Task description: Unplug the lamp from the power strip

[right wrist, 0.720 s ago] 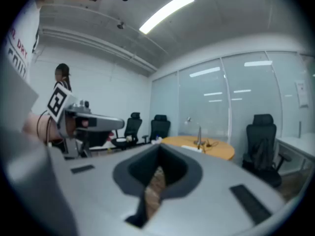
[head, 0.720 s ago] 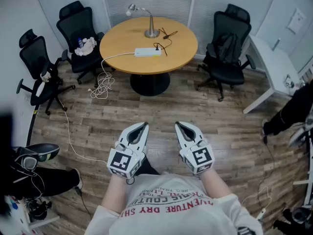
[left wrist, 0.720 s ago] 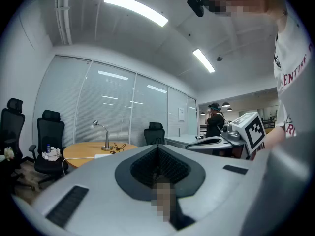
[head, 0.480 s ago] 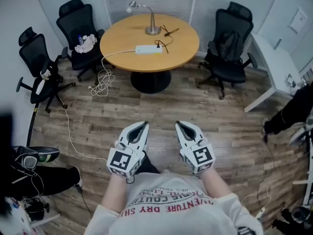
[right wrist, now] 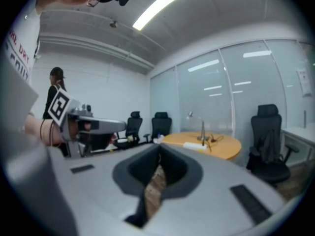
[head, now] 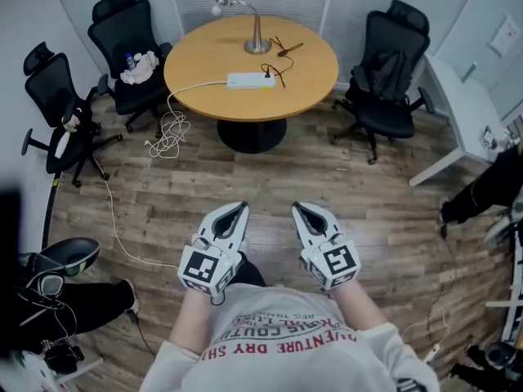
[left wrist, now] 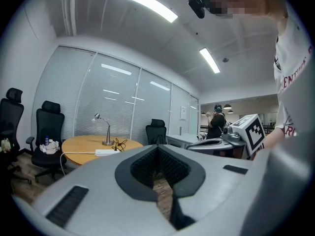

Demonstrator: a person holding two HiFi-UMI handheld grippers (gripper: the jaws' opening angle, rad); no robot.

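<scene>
Lamp (head: 255, 33): upright at the bench's far edge, well ahead of both jaws; its black cord (head: 278, 65) reaches the power strip (head: 248, 80).
Bench (head: 204, 60): round, wooden.
White cable (head: 170, 133): coiled on the floor, ahead and left.
Chairs (head: 384, 72): flank the bench.
Left gripper (head: 237, 209): jaws clenched, empty.
Right gripper (head: 300, 209): jaws clenched, empty.
Change: the bench shows slightly larger than before; the grippers are held as they were.

Lamp (head: 257, 46) behind power strip (head: 248, 81), on table (head: 203, 57)
</scene>
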